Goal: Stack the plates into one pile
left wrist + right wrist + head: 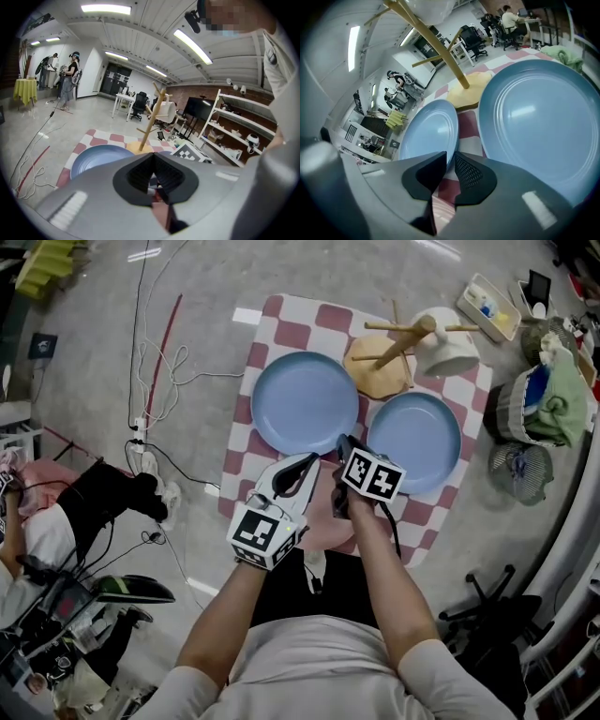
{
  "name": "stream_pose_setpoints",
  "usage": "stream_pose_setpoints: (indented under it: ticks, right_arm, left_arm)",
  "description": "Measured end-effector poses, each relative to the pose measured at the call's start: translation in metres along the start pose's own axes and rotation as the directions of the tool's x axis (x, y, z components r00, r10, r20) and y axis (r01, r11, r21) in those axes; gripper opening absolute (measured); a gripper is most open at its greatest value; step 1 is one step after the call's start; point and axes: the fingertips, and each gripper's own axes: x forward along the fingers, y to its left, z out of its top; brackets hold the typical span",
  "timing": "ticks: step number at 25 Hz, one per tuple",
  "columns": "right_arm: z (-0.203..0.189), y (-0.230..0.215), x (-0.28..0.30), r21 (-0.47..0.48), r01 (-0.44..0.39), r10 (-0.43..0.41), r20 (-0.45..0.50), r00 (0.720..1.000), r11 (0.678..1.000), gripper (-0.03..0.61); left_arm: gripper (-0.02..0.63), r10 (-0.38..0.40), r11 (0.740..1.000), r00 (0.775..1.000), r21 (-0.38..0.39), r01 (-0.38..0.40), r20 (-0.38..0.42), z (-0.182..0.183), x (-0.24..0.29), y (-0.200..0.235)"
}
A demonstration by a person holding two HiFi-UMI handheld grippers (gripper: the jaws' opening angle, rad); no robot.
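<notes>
Two blue plates lie side by side on a red-and-white checked cloth (281, 320): the left plate (305, 401) (93, 159) (429, 129) and the right plate (414, 442) (539, 122). My left gripper (312, 461) (152, 157) hovers at the near edge of the left plate, jaws shut and empty. Just to its right, my right gripper (345, 442) (450, 158) points into the gap between the two plates, close to the left plate's rim. Its jaws are shut with nothing between them.
A wooden mug tree (380, 362) (152, 117) (440, 47) stands behind the plates with a white cup (448, 351) hung on it. A basket with cloths (530, 399) and a tray (489, 306) sit to the right. Cables (155, 362) run over the floor at left.
</notes>
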Motion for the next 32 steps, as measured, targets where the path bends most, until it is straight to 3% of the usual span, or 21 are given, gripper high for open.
stream_pose_setpoints:
  ticks: [7,16,24,32]
  right_arm:
    - [0.008,-0.008,0.004,0.131,-0.012,0.012,0.003,1.0,0.991,0.036]
    - [0.023,0.0,-0.014,0.236,-0.127,0.109,0.088,0.99,0.963,0.032]
    - [0.037,-0.018,-0.057,0.232,-0.165,0.138,0.128,0.982,0.959,0.035]
    - [0.047,-0.068,-0.116,0.256,-0.17,0.125,0.181,0.975,0.952,0.037]
  left_arm:
    - [0.006,0.006,1.0,1.0,-0.006,-0.006,-0.003,-0.003,-0.001,0.003]
    - [0.006,0.006,1.0,1.0,-0.003,-0.006,0.001,0.007,-0.001,0.002]
    - [0.006,-0.03,0.999,1.0,0.015,0.03,0.005,0.019,0.005,-0.012]
    - [0.006,-0.127,0.99,0.992,0.058,0.128,-0.016,0.028,0.032,-0.052]
